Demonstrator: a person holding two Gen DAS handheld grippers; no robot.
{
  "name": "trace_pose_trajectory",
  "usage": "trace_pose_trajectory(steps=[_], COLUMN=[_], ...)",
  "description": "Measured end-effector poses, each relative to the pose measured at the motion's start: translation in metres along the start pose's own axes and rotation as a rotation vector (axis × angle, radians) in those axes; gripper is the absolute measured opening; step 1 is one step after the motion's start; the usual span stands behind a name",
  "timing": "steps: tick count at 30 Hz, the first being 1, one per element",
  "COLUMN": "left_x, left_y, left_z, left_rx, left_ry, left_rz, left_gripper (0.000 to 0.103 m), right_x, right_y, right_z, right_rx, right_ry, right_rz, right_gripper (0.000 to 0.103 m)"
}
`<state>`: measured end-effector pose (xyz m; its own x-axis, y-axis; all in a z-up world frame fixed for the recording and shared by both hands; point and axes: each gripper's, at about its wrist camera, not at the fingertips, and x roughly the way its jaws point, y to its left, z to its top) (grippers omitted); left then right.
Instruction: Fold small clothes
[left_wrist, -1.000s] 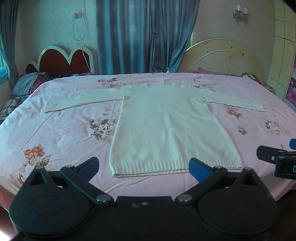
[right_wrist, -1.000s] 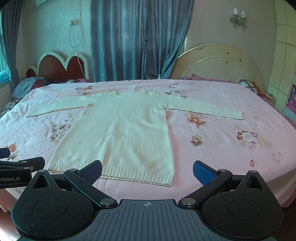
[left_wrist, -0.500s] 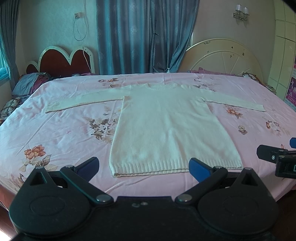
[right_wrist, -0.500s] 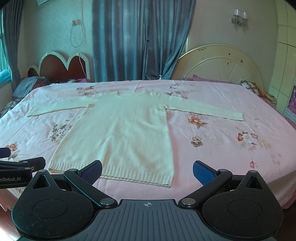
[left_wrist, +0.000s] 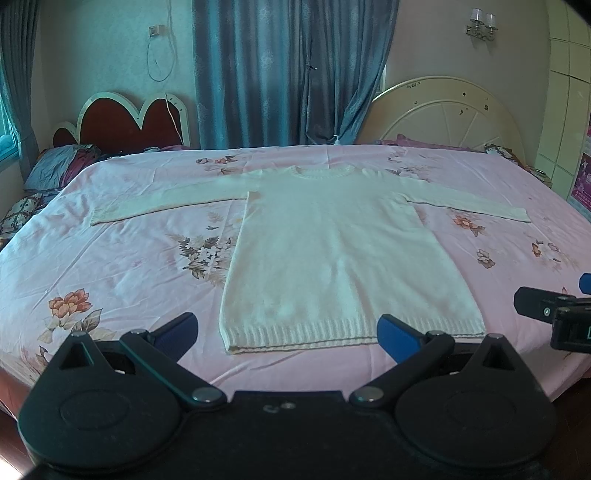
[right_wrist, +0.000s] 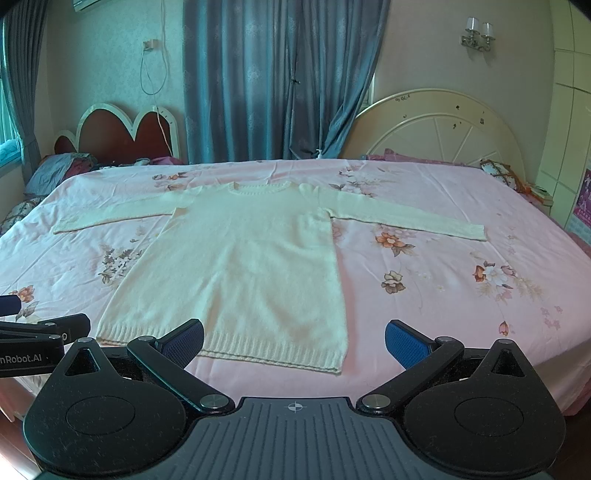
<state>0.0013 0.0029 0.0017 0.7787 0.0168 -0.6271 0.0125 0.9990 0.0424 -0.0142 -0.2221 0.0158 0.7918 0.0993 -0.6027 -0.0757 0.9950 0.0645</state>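
A cream knit sweater (left_wrist: 332, 251) (right_wrist: 243, 266) lies flat on the pink floral bed (left_wrist: 122, 266), collar away from me, both sleeves spread sideways and the ribbed hem (left_wrist: 332, 334) nearest. My left gripper (left_wrist: 288, 332) is open just short of the hem, nothing between its blue pads. My right gripper (right_wrist: 293, 341) is also open, in front of the hem's right corner (right_wrist: 338, 365). Each gripper shows at the edge of the other's view: the right one (left_wrist: 554, 314) and the left one (right_wrist: 37, 339).
Two headboards stand behind the bed: a red scalloped one (left_wrist: 125, 122) at left and a cream round one (left_wrist: 447, 114) at right. Blue curtains (left_wrist: 291, 70) hang between them. Pillows (left_wrist: 55, 166) lie at far left. A cream wardrobe (left_wrist: 569, 92) is at right.
The right wrist view has crept slightly closer and higher over the bed. The left gripper and the sweater have not visibly moved.
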Motion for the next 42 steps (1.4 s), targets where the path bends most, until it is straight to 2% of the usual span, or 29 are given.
trace_pose_trajectory(steps=[15,19,32,42], left_x=[0.003,0.010,0.088,0.145], left_y=[0.006,0.003,0.000,0.011], left_z=[-0.003,0.006,0.067,0.110], left_rx=[-0.016,0.010,0.047,0.066], left_ry=[0.002,-0.020,-0.050,-0.042], left_rz=[-0.003,-0.001,-0.067,-0.114], left_gripper=[0.103,0.103,0.103,0.103], right_x=[0.001,0.008,0.079,0.135], right_y=[0.000,-0.001,-0.015,-0.018], right_z=[0.000,0.006,0.065,0.107], right_rx=[0.000,0.000,0.058,0.098], right_ry=[-0.002,-0.009,-0.038,-0.038], right_rz=[-0.001,-0.012,-0.098,-0.158], right_gripper=[0.103,0.103,0.103,0.103])
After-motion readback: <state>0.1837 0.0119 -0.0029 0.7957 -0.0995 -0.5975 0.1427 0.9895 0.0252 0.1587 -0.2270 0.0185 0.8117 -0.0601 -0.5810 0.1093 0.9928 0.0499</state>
